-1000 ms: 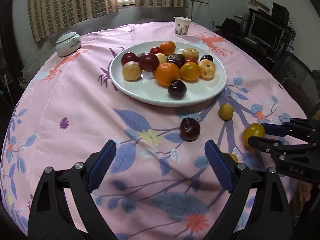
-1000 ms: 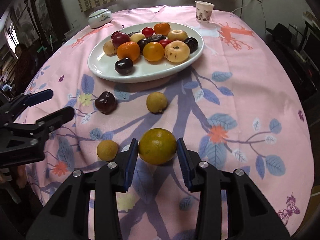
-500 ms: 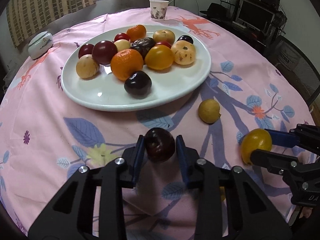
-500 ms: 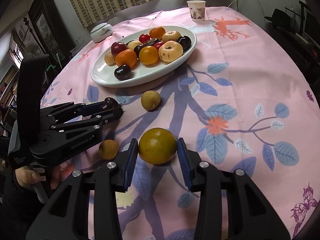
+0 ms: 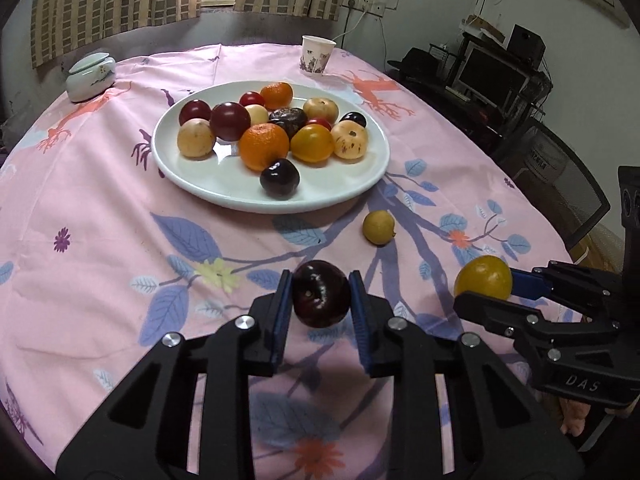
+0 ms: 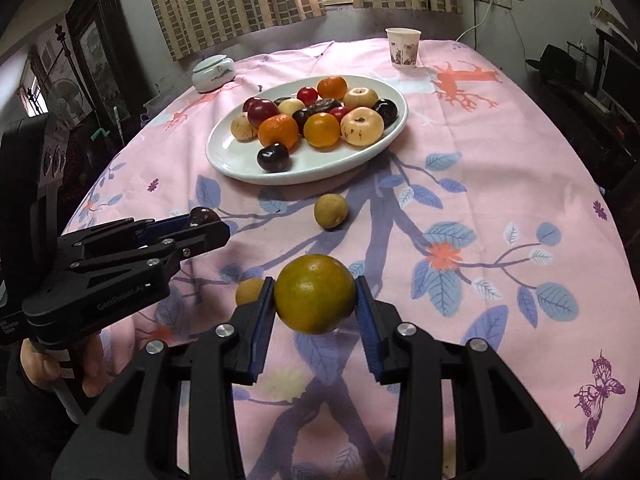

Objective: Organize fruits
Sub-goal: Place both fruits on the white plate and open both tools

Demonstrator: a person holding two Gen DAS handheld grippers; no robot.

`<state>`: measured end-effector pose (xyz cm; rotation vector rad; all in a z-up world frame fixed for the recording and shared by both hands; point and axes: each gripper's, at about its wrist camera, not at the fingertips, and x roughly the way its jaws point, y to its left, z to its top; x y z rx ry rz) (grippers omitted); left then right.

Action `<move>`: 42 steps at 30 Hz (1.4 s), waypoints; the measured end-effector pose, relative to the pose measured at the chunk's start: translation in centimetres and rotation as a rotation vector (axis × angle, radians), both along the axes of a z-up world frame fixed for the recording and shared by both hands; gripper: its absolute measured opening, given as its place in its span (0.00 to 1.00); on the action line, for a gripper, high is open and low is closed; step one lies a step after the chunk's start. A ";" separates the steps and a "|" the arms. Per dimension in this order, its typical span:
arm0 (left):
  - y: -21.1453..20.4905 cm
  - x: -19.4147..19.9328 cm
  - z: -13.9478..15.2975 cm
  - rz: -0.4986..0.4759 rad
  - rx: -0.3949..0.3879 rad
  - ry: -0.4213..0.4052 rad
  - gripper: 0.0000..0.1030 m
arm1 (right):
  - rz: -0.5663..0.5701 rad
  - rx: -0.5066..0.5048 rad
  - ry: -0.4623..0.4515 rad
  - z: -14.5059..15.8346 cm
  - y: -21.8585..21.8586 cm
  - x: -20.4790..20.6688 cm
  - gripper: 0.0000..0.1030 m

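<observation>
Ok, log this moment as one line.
left gripper: shut on dark plum | right gripper: shut on yellow-green orange | plate: fruit piled | cloth: two small yellow fruits loose

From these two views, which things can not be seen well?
- Small brown fruit: right wrist view, half hidden by the right hand-held gripper; absent from the left wrist view.
- Dark plum: right wrist view, mostly hidden inside the left hand-held gripper.
- Paper cup print: too small.

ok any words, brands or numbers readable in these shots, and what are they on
"DAS" is on the body of the right gripper, seen from the left wrist.
"GenRobot.AI", faint and only partly legible, is on the body of the left gripper, seen from the right wrist.
The paper cup carries a purple print, too blurred to read.
Nothing else is readable.
</observation>
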<state>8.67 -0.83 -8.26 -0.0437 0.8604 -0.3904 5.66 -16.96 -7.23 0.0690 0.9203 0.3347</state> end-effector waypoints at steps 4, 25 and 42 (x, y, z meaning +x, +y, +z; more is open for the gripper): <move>1.2 -1.5 1.2 0.014 -0.015 -0.019 0.27 | 0.009 0.013 0.001 0.3 0.6 -0.2 0.38; 3.6 11.3 3.6 0.119 0.070 0.025 0.28 | 0.053 -0.012 -0.022 2.3 4.8 11.2 0.38; 5.1 12.9 6.0 0.164 0.027 -0.009 0.69 | 0.032 -0.070 -0.062 2.5 4.8 13.7 0.68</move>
